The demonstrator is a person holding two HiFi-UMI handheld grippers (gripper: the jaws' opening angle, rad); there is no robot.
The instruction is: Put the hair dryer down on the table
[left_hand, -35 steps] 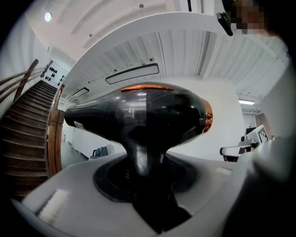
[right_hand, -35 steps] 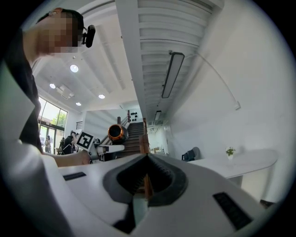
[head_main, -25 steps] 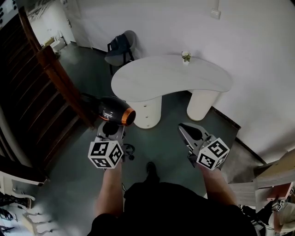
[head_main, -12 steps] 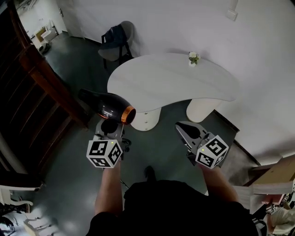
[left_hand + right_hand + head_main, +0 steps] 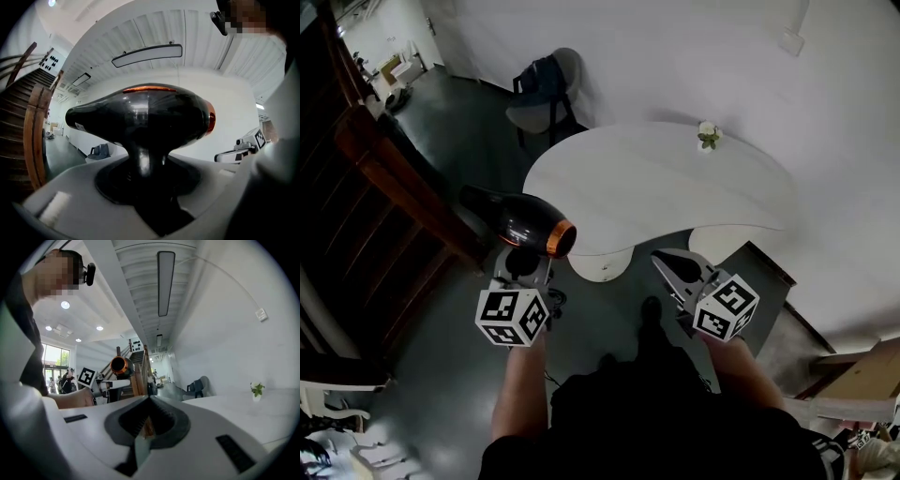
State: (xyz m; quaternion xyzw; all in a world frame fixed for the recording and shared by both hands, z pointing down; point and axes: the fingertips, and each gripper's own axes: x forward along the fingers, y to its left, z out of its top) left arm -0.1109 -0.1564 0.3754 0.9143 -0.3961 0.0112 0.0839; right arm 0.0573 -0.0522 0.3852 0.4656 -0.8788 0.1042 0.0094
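Hair dryer (image 5: 517,218), black with an orange ring at one end, is held in the air above the dark floor. It is just beside the near left edge of the white table (image 5: 675,183) and is not resting on it. A small potted plant (image 5: 707,136) is set at the far edge of the tabletop. A chair (image 5: 546,94) is placed beyond the table, near the wall. A wooden stair railing (image 5: 389,173) runs along the left.

The left gripper (image 5: 523,265) is clamped on the hair dryer's handle, with the barrel lying crosswise above the jaws. The right gripper (image 5: 667,261) is closed on nothing, its jaws meeting at the tips, and is held near the table's front edge.

Counted: one hair dryer, one table, one chair, one plant, two grippers.
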